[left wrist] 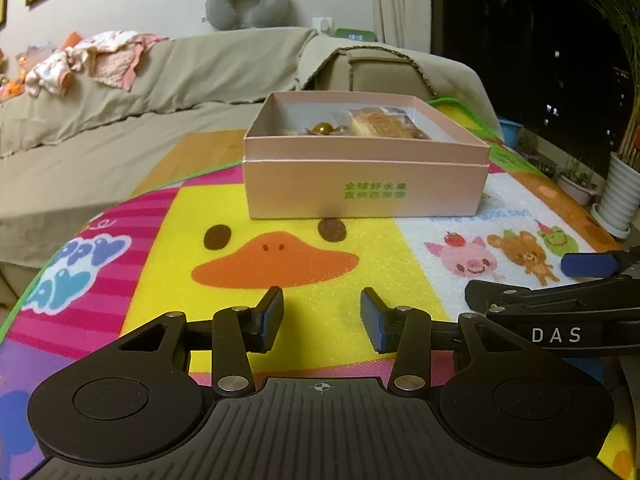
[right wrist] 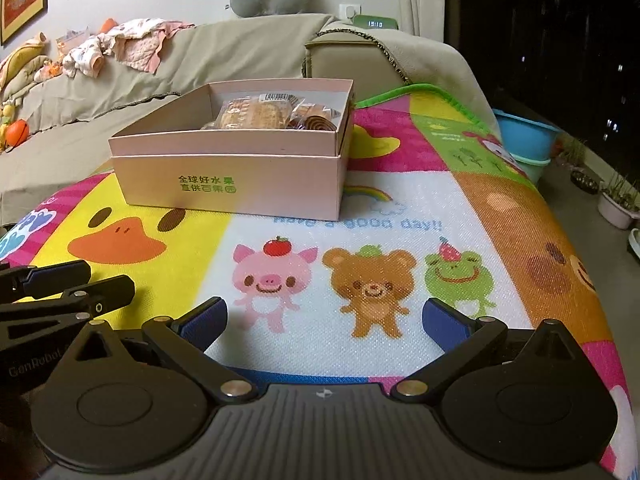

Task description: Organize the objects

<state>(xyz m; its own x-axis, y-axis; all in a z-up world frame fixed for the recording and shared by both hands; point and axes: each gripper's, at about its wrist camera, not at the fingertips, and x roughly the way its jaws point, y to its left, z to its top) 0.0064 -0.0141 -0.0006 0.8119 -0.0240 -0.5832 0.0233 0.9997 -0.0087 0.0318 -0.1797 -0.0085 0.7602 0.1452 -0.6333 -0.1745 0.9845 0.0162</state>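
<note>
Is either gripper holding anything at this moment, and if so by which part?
Nothing is held. The left gripper and right gripper are both open and empty above the play mat, short of the pink box of wrapped snacks.

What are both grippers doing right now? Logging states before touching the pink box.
Left gripper: open, holding nothing, above the play mat.
Right gripper: open wide, holding nothing; pink box sits ahead, untouched.
</note>
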